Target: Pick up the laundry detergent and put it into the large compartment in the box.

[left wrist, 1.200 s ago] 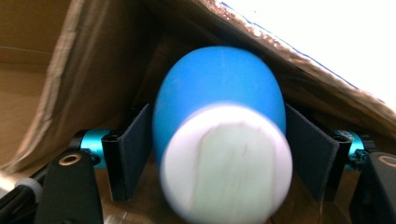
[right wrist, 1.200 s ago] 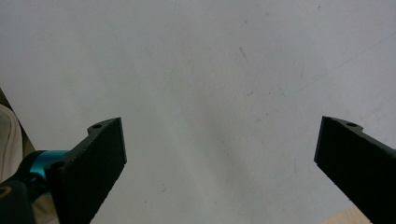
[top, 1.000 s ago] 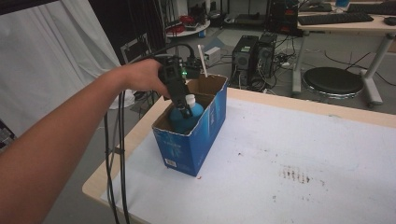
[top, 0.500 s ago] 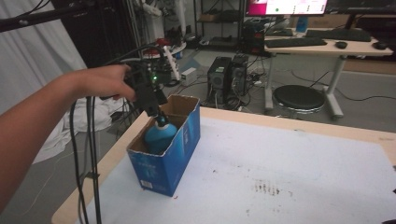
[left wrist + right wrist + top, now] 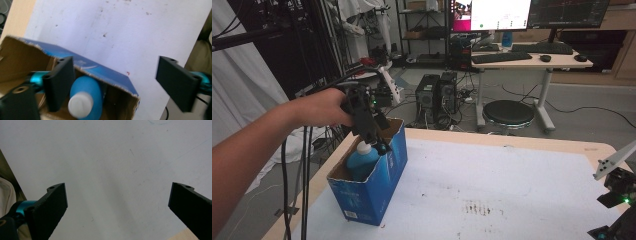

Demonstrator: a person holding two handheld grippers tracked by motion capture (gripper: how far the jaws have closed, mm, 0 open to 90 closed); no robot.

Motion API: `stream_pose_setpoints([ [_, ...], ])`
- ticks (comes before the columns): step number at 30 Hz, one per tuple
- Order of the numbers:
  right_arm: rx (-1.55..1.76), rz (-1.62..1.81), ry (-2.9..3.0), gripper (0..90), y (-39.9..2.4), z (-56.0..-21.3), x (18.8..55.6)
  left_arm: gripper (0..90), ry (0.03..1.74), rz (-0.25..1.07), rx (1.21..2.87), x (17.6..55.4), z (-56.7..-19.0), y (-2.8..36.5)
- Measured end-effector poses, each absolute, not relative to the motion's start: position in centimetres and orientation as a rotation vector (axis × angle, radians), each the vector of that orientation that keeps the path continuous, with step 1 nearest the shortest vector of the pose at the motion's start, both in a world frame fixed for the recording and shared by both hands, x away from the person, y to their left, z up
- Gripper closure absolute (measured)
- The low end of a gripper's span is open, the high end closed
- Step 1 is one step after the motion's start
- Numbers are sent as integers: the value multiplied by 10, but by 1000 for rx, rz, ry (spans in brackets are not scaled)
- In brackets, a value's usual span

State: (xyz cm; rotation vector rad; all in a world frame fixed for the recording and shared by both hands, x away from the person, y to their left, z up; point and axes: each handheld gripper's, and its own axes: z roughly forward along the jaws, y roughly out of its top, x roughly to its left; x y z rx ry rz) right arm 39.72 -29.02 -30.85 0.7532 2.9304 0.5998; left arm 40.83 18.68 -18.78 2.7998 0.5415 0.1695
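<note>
An open-topped blue cardboard box [image 5: 382,185] stands near the table's left edge. A blue bottle [image 5: 362,161] with a white cap stands upright inside it. A hand holds my left gripper [image 5: 374,140] just above the box, at the bottle's cap. In the left gripper view the gripper [image 5: 116,83] is wide open. One jaw sits inside the box [image 5: 100,71] beside the bottle [image 5: 86,95], and the other hangs outside over the table. My right gripper [image 5: 617,195] is at the table's near right corner, open [image 5: 117,205] over bare white surface.
The white table top [image 5: 512,190] has a wooden rim and a brown stain [image 5: 477,207] near the middle front. Black cables [image 5: 304,175] hang off the left edge. Beyond the table stand a round stool [image 5: 511,114], computer towers [image 5: 437,97] and a desk [image 5: 532,60] with monitors.
The high view has swung, so the box now sits more to the left. The left gripper stays over the box with the bottle inside. The right gripper has come in at lower right.
</note>
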Motion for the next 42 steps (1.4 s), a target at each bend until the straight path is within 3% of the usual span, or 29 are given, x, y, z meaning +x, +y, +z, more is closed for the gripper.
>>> stream_pose_setpoints([
  [3,751,606,2929,12,-291,-308,396,136,529,184,2801,410,-191,176],
  [5,750,612,2927,12,-291,-307,396,52,518,178,2808,411,-194,171],
  [9,753,621,2922,12,-293,-307,394,16,496,188,2818,414,-199,159],
  [24,766,633,2913,12,-293,-309,393,16,459,220,2855,430,-225,99],
  [42,756,606,2933,12,-283,-317,402,16,428,142,2932,445,-278,44],
])
